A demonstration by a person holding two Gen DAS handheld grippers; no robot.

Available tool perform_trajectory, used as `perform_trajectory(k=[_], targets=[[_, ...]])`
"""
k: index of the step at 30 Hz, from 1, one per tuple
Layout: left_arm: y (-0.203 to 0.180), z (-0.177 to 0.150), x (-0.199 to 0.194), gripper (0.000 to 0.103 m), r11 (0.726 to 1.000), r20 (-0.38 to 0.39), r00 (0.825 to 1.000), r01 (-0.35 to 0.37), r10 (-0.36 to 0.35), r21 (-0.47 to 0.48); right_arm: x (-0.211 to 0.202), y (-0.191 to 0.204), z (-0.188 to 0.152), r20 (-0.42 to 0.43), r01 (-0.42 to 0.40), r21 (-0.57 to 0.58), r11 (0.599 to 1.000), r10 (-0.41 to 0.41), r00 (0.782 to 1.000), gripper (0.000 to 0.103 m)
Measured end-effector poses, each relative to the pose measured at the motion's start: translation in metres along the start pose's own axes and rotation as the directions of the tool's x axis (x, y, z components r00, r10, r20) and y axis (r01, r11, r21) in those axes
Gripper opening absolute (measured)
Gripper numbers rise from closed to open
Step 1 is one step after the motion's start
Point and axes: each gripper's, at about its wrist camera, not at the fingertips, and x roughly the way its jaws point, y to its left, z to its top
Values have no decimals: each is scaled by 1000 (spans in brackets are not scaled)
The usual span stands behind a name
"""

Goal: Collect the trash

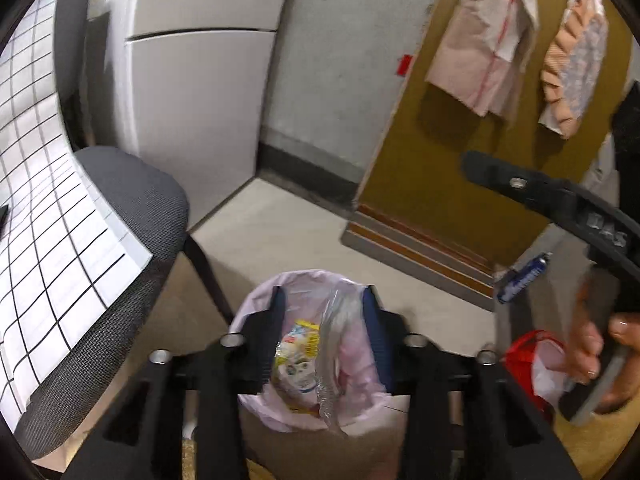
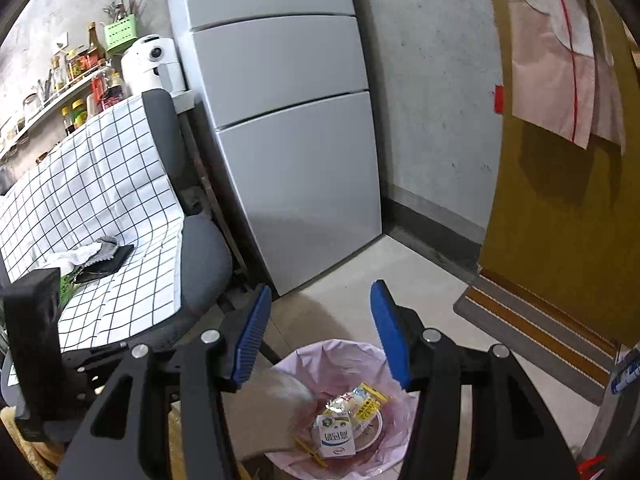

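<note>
Kitchen floor by fridge (image 2: 288,152), my left gripper (image 1: 324,312) part open over pink-lined bin (image 1: 256,308), clear plastic wrapper (image 1: 340,344) between its jaws, contact unclear, my right gripper (image 2: 318,332) half open, empty.

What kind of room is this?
Probably a small home kitchen. A tall grey fridge stands by the wall, a shelf of sauce bottles and jars hangs beside it, and a bin with a pink liner sits on the floor.

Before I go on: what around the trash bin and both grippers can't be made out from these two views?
- Clear plastic wrapper, left wrist view: blurred; whether it hangs from the left gripper or has already dropped is unclear.
- Trash bin, both views: the near rim is hidden behind the gripper bodies.
- Items on the checked cloth, right wrist view: too small to identify.
- Right gripper: empty, open.
</note>
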Motion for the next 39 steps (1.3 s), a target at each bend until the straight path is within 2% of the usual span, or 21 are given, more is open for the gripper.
perform_trajectory(k=[5,8,13,21,24,27,30,32,35,37,39], targets=[[22,-9,-7,43,994,-21,994,-110,110,-19,8,3,-5,-25,-10,-8,1000,10,1000,52],[39,-17,-27,43,981,-16,982,-189,189,-34,12,14,-4,-35,-32,-27,999,31,999,52],[70,-33,-73,43,936,-4,942,-335,336,-108,14,41,-2,-47,-76,-66,995,73,996,52],[109,-63,-142,43,872,19,899,-419,437,-252,19,100,-8,-110,-177,-148,973,161,981,53],[124,-75,-166,46,837,21,876,-453,482,-308,24,135,-13,-149,-233,-204,951,205,967,60],[141,-85,-190,57,786,20,838,-504,546,-358,30,168,-19,-181,-282,-262,923,240,954,63],[160,-97,-214,58,728,11,794,-551,607,-409,38,211,-22,-221,-352,-325,878,291,931,63],[177,-106,-231,62,676,-13,761,-584,649,-449,41,237,-23,-237,-388,-363,847,319,918,65],[198,-119,-255,62,611,-38,725,-607,688,-508,45,276,-20,-247,-437,-413,799,364,898,65],[210,-125,-269,62,573,-53,707,-613,706,-545,49,300,-17,-255,-465,-437,770,390,885,65],[224,-132,-285,62,519,-76,678,-626,731,-582,56,328,-12,-265,-485,-468,739,407,874,65]])
